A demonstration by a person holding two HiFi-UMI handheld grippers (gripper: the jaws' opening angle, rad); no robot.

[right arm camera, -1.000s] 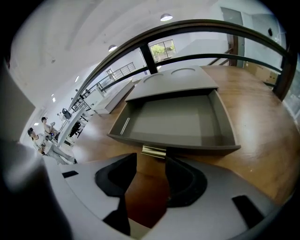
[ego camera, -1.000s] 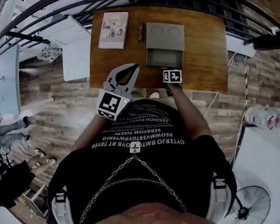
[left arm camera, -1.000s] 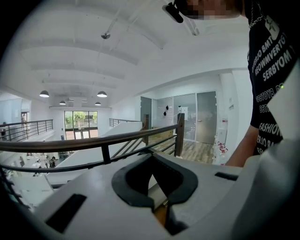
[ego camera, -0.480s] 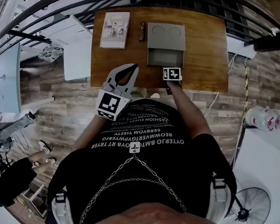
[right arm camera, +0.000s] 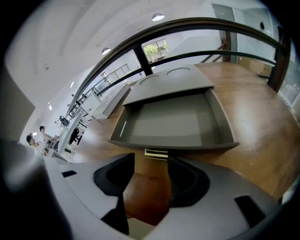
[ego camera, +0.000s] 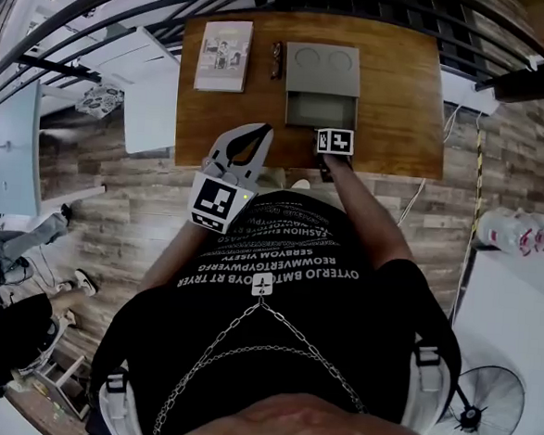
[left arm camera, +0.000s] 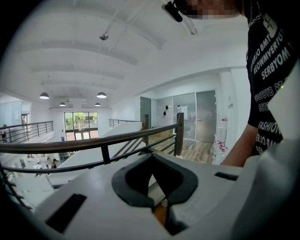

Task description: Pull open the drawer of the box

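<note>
Along the bench's (ego camera: 401, 100) far edge, about mid-length, stands the box (ego camera: 322, 69): flat, grey and matt, with two shallow round recesses in its top. Its drawer (right arm camera: 173, 122) stands drawn out toward the near edge, and the tray is empty, with thin walls and a smooth floor.

Right hand-held gripper (right arm camera: 150, 164): its jaws have just been opening and now stand wide apart. Nothing is gripped, and only bare brown wood shows in the gap.

Deciding relation: the small brass-coloured pull handle (right arm camera: 156, 154) lies directly ahead of the tips, at the middle of the drawer front. Its long axis runs along that front, parallel to the near edge and across the line of the jaws. The pads do not press on it.

Left hand-held gripper (ego camera: 260, 129): held above the near edge, well left of the drawer, jaws together and holding nothing. The right hand is plainly the nearer.

Judgement: the drawer appears open enough, and the pull looks complete or nearly so. Any further travel would need a fresh grip on the handle.

Also noted toward the far left corner is a thin booklet (ego camera: 222, 56), lying flat.
</note>
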